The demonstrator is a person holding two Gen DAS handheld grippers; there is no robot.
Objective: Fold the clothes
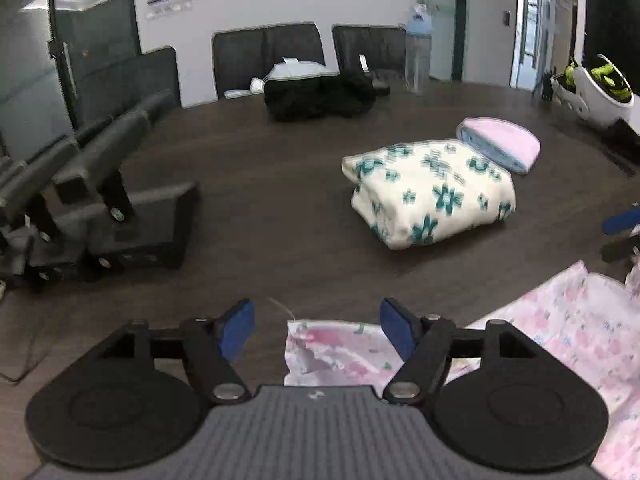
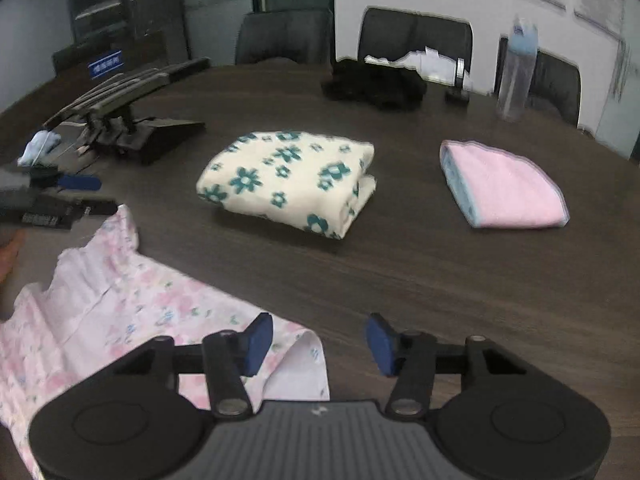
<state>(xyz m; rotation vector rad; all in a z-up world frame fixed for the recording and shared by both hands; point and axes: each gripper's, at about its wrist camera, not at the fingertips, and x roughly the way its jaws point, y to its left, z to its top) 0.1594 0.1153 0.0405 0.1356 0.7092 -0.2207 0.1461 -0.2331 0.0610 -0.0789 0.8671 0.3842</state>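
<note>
A pink floral garment (image 1: pixel 560 332) (image 2: pixel 120 304) lies spread on the dark table, near its front edge. My left gripper (image 1: pixel 318 330) stands open over the garment's left corner, whose cloth lies between the blue pads without being pinched. My right gripper (image 2: pixel 320 340) is open above the garment's right corner, its left pad over the cloth. A folded cream cloth with teal flowers (image 1: pixel 428 196) (image 2: pixel 288 180) rests in the middle of the table. Beyond it lies a folded pink cloth (image 1: pixel 500 144) (image 2: pixel 504 184). The left gripper also shows at the left edge of the right wrist view (image 2: pixel 60 196).
A black stand with long arms (image 1: pixel 104 196) (image 2: pixel 124 120) sits at the left of the table (image 1: pixel 260 168). A black bundle (image 1: pixel 320 96) (image 2: pixel 376 84) and a clear water bottle (image 1: pixel 418 52) (image 2: pixel 518 68) stand at the far edge. Chairs line the wall behind.
</note>
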